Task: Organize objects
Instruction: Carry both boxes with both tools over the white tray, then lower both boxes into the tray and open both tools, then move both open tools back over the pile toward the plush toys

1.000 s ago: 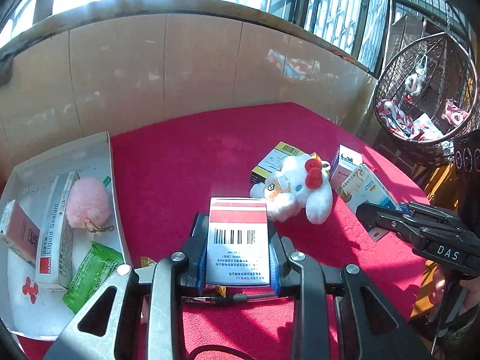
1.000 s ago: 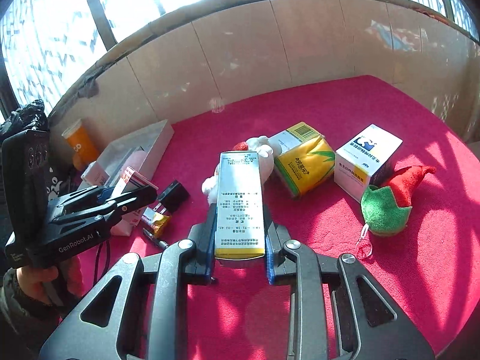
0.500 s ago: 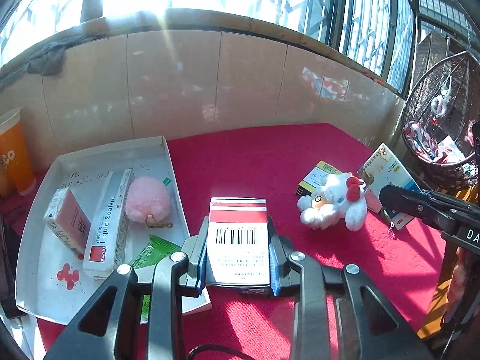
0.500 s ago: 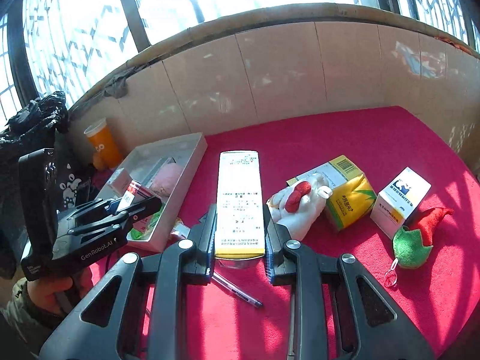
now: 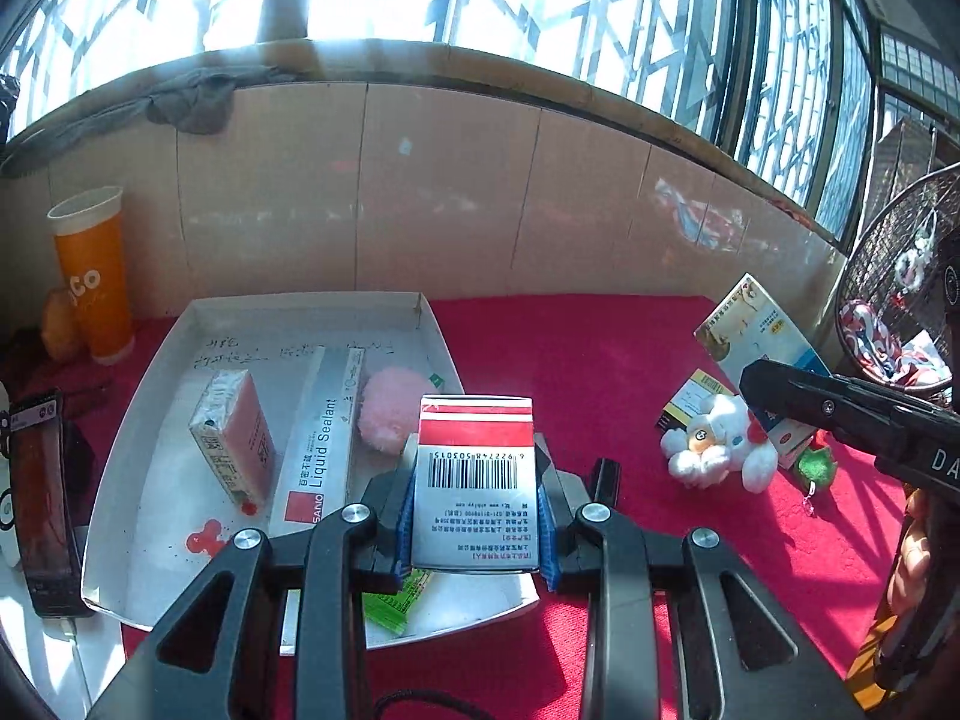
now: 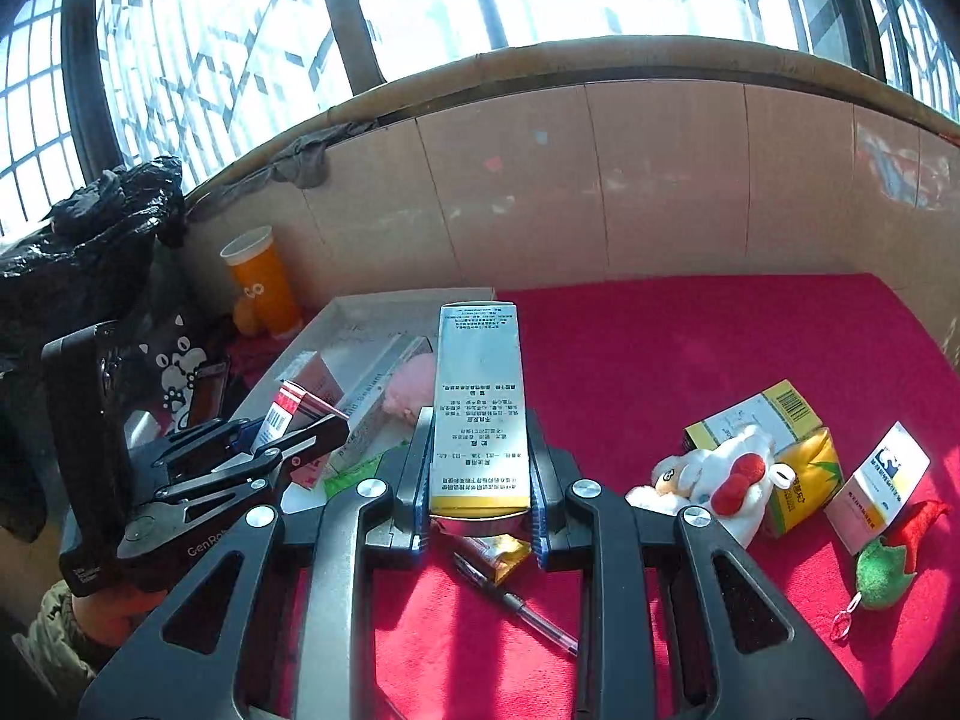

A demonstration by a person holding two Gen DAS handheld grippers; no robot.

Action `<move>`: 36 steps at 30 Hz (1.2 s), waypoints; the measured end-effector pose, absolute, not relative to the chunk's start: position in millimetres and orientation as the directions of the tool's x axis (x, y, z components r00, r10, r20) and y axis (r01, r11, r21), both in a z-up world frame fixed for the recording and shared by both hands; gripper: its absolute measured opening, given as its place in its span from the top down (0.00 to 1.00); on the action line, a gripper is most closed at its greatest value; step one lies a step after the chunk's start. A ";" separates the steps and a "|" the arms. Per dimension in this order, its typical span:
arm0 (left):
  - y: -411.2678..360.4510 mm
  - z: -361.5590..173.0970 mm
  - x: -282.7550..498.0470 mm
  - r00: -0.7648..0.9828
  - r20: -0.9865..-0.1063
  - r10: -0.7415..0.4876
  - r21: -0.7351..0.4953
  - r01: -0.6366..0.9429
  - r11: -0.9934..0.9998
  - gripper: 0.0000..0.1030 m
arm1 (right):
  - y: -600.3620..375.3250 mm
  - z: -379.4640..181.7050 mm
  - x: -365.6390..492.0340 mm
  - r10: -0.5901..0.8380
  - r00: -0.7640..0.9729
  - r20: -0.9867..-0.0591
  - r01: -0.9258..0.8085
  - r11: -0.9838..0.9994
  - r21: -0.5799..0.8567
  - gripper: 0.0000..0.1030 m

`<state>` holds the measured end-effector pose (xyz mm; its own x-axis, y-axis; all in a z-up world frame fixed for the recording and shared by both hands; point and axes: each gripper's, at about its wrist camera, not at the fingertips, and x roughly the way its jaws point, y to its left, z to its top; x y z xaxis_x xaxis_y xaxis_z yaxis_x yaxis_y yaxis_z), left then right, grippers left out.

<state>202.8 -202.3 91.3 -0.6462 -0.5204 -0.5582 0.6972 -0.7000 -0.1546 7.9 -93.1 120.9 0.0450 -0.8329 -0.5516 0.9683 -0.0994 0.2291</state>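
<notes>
My left gripper (image 5: 477, 471) is shut on a red-and-white barcode box (image 5: 475, 450), held above the near right part of the white tray (image 5: 150, 408). In the tray lie a pink box (image 5: 234, 438), a long Liquid Sealant box (image 5: 321, 438), a pink pompom (image 5: 387, 408) and a green sachet (image 5: 393, 603). My right gripper (image 6: 480, 462) is shut on a tall silver box with a yellow end (image 6: 478, 396), just right of the tray (image 6: 372, 312). From the right wrist view, the left gripper (image 6: 300, 438) with its box (image 6: 288, 414) hangs over the tray.
On the red cloth to the right lie a white plush toy (image 6: 714, 474), a yellow carton (image 6: 792, 450), a white-and-blue box (image 6: 882, 480) and a green-and-red hat (image 6: 888, 558). A pen (image 6: 516, 606) and a yellow sachet (image 6: 504, 552) lie below my right gripper. An orange cup (image 5: 93, 276) and a phone (image 5: 42, 498) stand left of the tray.
Both grippers have swung left with their boxes, away from the plush toy and toward the tray. The left one now hangs over the tray; the right one has also risen.
</notes>
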 end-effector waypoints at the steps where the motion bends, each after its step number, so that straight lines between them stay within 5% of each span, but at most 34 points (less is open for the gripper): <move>1: -205.5 90.9 206.9 -0.642 -0.557 -0.526 -0.160 0.705 -0.691 0.70 | -97.5 121.7 10.7 -0.831 0.050 -0.554 0.969 -0.093 0.228 0.77; 16: -265.4 67.3 283.0 -0.544 -0.582 -0.605 -0.225 0.822 -0.523 0.70 | -207.5 102.1 56.1 -0.739 0.136 -0.659 0.974 -0.020 0.224 0.77; 26: -276.6 44.2 262.2 -0.540 -0.643 -0.543 -0.193 0.801 -0.567 0.69 | -306.4 74.8 82.1 -0.713 0.114 -0.692 0.977 -0.045 0.208 0.76; 27: -277.4 41.8 259.6 -0.534 -0.651 -0.539 -0.188 0.802 -0.567 0.69 | -312.6 72.7 83.1 -0.710 0.108 -0.696 0.978 -0.049 0.201 0.73; 28: -278.2 39.5 257.7 -0.525 -0.660 -0.537 -0.181 0.806 -0.564 0.68 | -315.6 71.1 83.7 -0.708 0.096 -0.699 0.980 -0.057 0.193 0.55; 29: -278.7 37.5 256.8 -0.512 -0.667 -0.541 -0.170 0.812 -0.558 0.57 | -316.3 70.5 83.7 -0.713 0.091 -0.696 0.979 -0.064 0.194 0.41; 30: -278.7 36.2 256.7 -0.499 -0.669 -0.551 -0.159 0.820 -0.550 0.31 | -312.4 71.2 83.2 -0.725 0.096 -0.682 0.977 -0.064 0.206 0.19; 32: -277.4 36.6 258.4 -0.489 -0.657 -0.573 -0.149 0.830 -0.538 0.00 | -301.0 74.2 81.5 -0.745 0.089 -0.661 0.977 -0.064 0.204 0.16; 36: -270.2 45.7 260.7 -0.474 -0.623 -0.622 -0.120 0.844 -0.523 0.00 | -267.9 84.2 72.4 -0.788 0.073 -0.611 0.973 -0.077 0.217 0.16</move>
<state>260.7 -270.2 45.7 -0.4742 -0.6217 -0.6234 0.8438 -0.5230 -0.1202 72.4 -267.9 84.2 0.0734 -0.7882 -0.6110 0.9732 -0.0773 0.2166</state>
